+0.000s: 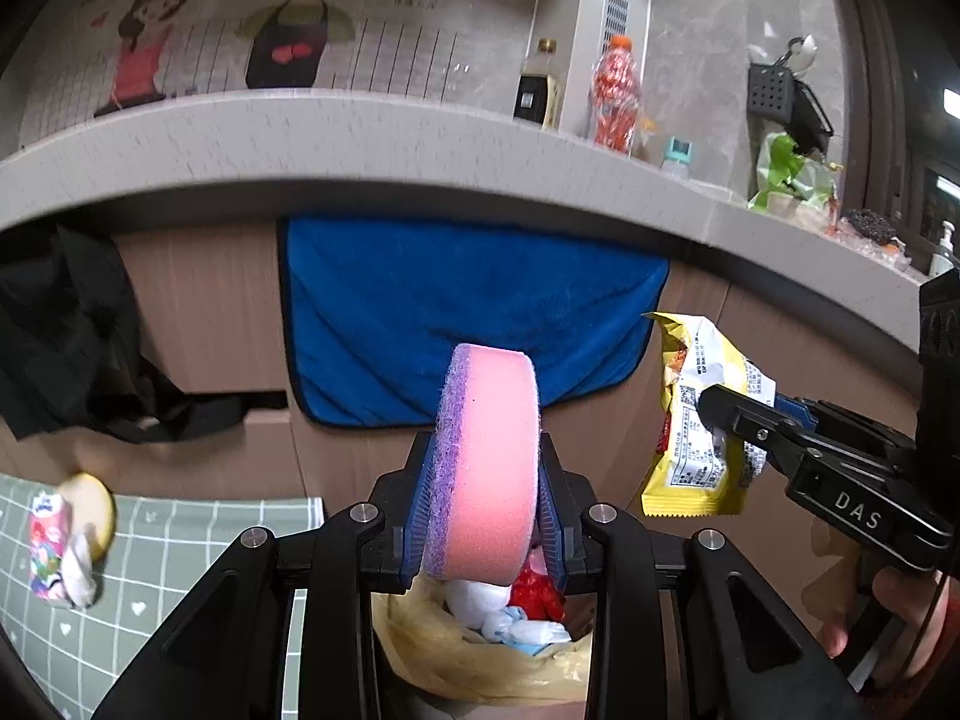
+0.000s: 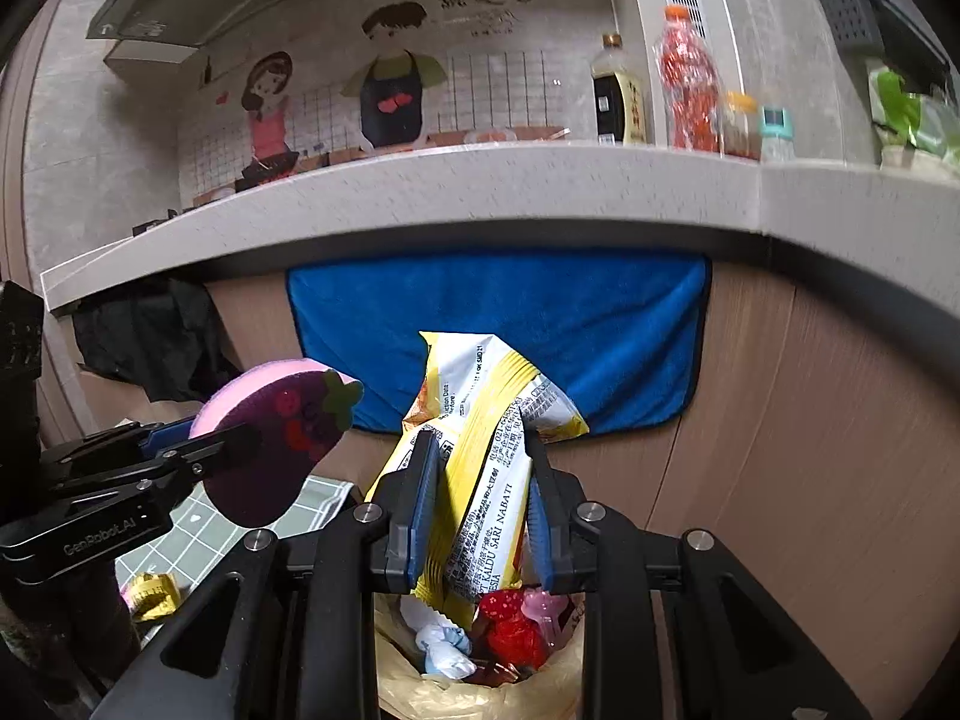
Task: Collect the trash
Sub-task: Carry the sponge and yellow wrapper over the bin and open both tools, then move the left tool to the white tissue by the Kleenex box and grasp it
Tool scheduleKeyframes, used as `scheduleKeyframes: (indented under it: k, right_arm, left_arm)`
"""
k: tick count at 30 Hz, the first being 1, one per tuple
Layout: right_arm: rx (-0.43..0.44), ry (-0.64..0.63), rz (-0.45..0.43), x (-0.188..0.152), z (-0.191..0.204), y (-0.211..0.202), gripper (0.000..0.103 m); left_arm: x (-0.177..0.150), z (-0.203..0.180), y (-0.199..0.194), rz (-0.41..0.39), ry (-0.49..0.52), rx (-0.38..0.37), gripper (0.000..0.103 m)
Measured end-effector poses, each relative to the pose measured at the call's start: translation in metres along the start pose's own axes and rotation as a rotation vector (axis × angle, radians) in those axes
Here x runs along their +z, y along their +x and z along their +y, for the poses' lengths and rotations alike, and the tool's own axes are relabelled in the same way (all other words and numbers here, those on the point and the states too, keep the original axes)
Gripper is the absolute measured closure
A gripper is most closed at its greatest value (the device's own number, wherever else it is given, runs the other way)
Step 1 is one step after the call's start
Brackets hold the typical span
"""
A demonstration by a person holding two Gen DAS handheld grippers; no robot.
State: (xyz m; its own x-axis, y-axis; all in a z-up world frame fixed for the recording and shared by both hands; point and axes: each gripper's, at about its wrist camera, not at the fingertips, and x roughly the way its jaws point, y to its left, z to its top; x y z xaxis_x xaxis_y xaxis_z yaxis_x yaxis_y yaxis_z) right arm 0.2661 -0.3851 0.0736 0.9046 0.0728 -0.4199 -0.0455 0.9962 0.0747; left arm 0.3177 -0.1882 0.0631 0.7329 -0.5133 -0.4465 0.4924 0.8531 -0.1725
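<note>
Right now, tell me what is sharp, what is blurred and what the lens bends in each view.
Left wrist view: the pink sponge in the left tool is sharp; the counter edge bows upward, and the trash on the green mat is smeared. Right wrist view: print on the yellow wrapper in the right tool reads clearly; black vignette fills the corners.

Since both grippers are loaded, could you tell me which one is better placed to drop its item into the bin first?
Probably the right gripper: its yellow wrapper hangs directly over the lined bin.
</note>
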Motion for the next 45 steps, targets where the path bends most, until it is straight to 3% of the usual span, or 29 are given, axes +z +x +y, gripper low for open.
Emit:
scheduleKeyframes:
  k: [12,14,15,16,17,20,28,33,39,45]
  right_arm:
    - [-0.014,0.031,0.078,-0.019,-0.014,0.038,0.078]
    - [-0.017,0.05,0.09,-0.023,-0.018,0.044,0.07]
    - [-0.021,0.063,0.095,-0.025,-0.021,0.047,0.061]
    - [-0.025,0.082,0.109,-0.028,-0.025,0.052,0.056]
    - [-0.025,0.099,0.121,-0.03,-0.028,0.056,0.056]
    - [-0.023,0.16,0.178,-0.043,-0.037,0.067,0.056]
    - [-0.039,0.161,0.161,-0.048,-0.019,0.046,0.056]
    - [0.021,0.142,0.124,-0.041,0.012,0.034,0.056]
    - [0.137,0.067,0.09,-0.036,0.08,0.033,0.056]
    - [0.26,-0.002,0.154,-0.051,0.157,0.048,0.056]
  left_arm:
    - [-0.009,0.006,0.049,0.088,-0.005,-0.016,0.071]
    - [-0.008,0.01,0.058,0.116,-0.011,-0.048,0.07]
    - [-0.008,0.015,0.063,0.137,-0.031,-0.082,0.066]
    - [-0.007,0.019,0.067,0.156,-0.048,-0.106,0.055]
    - [-0.006,0.026,0.07,0.178,-0.073,-0.123,0.049]
    - [-0.003,0.04,0.065,0.185,-0.095,-0.111,0.046]
    - [0.008,0.101,-0.008,0.109,-0.093,0.018,0.046]
    - [0.006,0.152,-0.066,0.061,-0.088,0.139,0.046]
    - [-0.012,0.211,-0.127,0.05,-0.112,0.237,0.046]
    - [-0.048,0.268,-0.159,0.057,-0.196,0.296,0.046]
